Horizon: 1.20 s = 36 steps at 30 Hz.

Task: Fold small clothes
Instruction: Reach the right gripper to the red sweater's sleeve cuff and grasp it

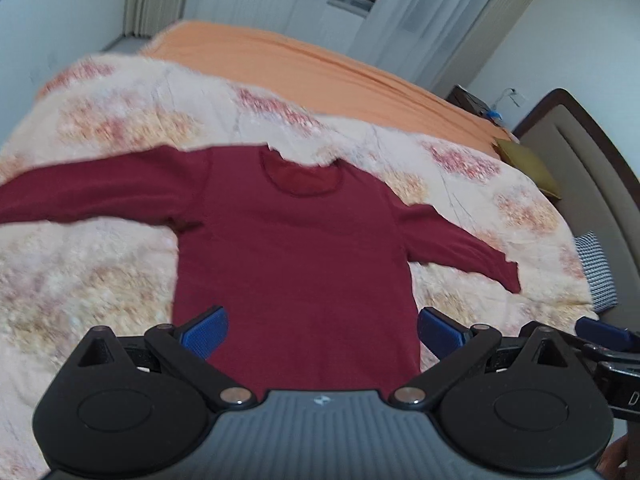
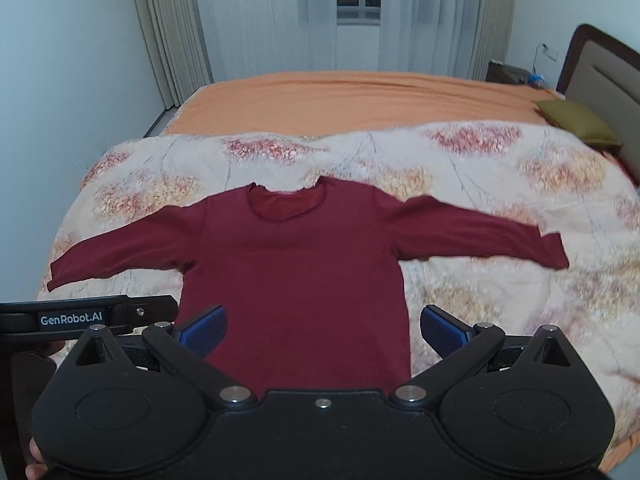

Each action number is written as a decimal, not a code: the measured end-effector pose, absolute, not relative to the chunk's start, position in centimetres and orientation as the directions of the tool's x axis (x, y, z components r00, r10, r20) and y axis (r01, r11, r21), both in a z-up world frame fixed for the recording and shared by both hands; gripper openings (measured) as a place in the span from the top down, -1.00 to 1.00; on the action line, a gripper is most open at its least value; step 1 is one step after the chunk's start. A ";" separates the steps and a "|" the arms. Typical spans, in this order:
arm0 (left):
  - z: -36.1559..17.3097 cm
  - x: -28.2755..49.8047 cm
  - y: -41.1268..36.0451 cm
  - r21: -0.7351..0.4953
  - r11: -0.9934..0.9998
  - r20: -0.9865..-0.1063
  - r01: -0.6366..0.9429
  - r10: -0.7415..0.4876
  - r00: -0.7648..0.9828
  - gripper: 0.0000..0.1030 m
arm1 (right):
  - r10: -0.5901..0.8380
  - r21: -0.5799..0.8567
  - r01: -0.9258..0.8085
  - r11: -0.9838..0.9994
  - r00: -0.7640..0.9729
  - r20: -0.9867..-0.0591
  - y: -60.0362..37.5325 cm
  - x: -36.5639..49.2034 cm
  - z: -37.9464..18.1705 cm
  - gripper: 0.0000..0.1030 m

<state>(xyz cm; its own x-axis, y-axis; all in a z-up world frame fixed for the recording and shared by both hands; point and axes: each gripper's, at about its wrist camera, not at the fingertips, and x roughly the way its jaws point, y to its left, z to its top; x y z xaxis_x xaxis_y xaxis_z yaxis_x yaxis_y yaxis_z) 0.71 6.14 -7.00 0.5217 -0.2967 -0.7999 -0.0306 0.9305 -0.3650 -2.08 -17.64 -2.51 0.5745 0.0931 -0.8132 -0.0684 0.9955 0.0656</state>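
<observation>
Jaws apart on left gripper (image 1: 322, 330) and right gripper (image 2: 322, 330), both hovering near the hem of the shirt (image 2: 296, 276); sleeves spread flat, ready for folding

The sweater (image 2: 296, 280) hem is hidden behind each hand-held gripper body. In the left wrist view, one sleeve (image 1: 80, 196) is cut off, apparently motion-blurred.

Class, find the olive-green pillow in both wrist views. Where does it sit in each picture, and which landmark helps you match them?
Left wrist view: the olive-green pillow lies at the right, tilted, by the headboard.
Right wrist view: the pillow lies at the upper right, again by the headboard.
Shared landmark: the dark red long-sleeved top spread flat on the floral quilt, neckline away from the camera.
</observation>
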 end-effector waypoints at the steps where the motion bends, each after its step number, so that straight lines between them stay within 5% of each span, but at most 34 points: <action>1: -7.6 0.7 6.4 -0.366 0.930 -0.805 -0.024 -0.304 0.510 -0.99 | 0.090 0.066 -0.062 0.996 0.572 -0.816 -17.6 -2.4 -2.8 -0.99; 9: -11.3 1.6 7.6 -0.412 0.911 -0.829 0.028 -0.388 0.404 -0.99 | 0.068 0.121 0.066 0.990 0.527 -0.847 -20.8 -3.6 -4.2 -0.99; 22: -10.4 4.4 1.3 -0.303 0.953 -0.876 0.002 -0.280 0.393 -0.99 | 0.056 0.163 0.151 0.975 0.543 -0.838 -37.2 0.2 -7.7 -0.99; 28: -11.5 6.5 -5.4 -0.354 0.932 -0.873 -0.082 -0.298 0.387 -0.99 | 0.090 0.219 0.149 0.964 0.593 -0.800 -51.4 6.1 -11.2 -0.80; 36: -14.9 9.9 -17.1 -0.236 0.971 -0.902 -0.034 -0.206 0.380 -0.99 | 0.130 0.259 0.116 0.959 0.633 -0.763 -66.6 18.1 -21.9 -0.52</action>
